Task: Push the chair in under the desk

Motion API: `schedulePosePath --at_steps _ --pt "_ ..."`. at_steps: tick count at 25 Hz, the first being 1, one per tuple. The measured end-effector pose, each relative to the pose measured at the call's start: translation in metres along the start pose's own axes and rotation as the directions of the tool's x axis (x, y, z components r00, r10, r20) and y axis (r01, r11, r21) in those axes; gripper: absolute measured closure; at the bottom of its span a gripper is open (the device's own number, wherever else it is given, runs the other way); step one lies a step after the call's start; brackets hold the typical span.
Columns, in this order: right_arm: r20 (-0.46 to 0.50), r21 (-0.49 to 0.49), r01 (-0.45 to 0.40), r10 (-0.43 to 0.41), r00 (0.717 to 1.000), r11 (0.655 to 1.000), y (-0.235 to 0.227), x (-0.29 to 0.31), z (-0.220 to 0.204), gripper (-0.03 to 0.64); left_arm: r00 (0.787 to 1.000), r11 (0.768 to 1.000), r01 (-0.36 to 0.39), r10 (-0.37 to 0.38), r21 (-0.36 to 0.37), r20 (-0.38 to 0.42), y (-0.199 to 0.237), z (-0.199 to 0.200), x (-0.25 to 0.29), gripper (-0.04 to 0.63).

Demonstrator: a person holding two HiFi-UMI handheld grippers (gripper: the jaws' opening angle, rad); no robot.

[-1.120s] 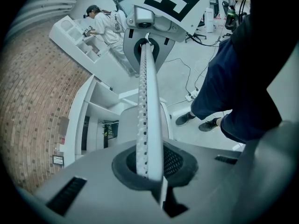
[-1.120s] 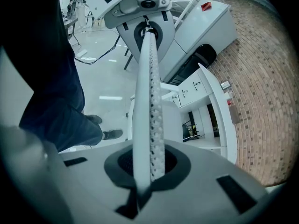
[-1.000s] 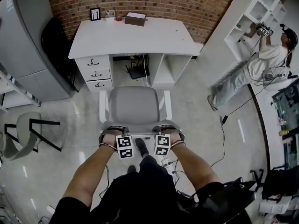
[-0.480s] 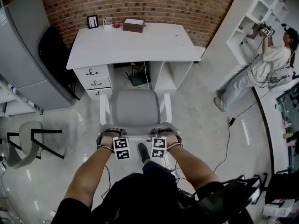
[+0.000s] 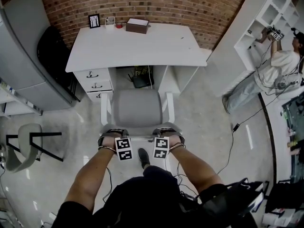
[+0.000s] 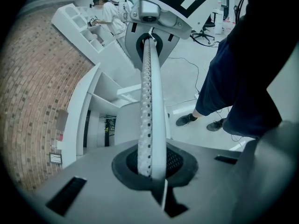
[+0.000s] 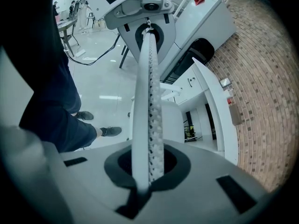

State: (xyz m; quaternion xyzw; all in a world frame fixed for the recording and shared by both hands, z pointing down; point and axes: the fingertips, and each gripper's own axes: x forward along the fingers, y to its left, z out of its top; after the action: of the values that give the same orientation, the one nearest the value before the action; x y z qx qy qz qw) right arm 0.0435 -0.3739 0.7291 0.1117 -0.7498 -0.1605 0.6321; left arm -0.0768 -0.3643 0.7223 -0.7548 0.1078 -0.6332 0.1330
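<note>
A chair with a grey seat and white arms stands in front of the white desk, its front edge at the desk's knee opening. My left gripper and right gripper sit side by side on the top edge of the chair's backrest, pointing at each other. In the left gripper view the left gripper is shut on the thin perforated backrest edge. The right gripper clamps the same edge from the other end. The backrest itself is mostly hidden under my arms in the head view.
The desk has drawers on its left, a router underneath, and a brown box and picture frame on top. A grey cabinet and another chair stand left. A person works at white shelves on the right; a cable crosses the floor.
The chair has rolled forward toward the desk with both grippers on its backrest; the gap between seat and desk front has shrunk. I have stepped forward with it.
</note>
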Motion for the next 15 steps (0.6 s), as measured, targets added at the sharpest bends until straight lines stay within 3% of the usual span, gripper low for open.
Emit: schedulePosePath --at_steps 15 --pt "0.014 -0.024 -0.003 0.004 1.000 1.000 -0.052 0.020 -0.021 0.606 1.000 1.000 -0.018 0.017 -0.018 -0.012 0.051 0.012 0.023 0.584"
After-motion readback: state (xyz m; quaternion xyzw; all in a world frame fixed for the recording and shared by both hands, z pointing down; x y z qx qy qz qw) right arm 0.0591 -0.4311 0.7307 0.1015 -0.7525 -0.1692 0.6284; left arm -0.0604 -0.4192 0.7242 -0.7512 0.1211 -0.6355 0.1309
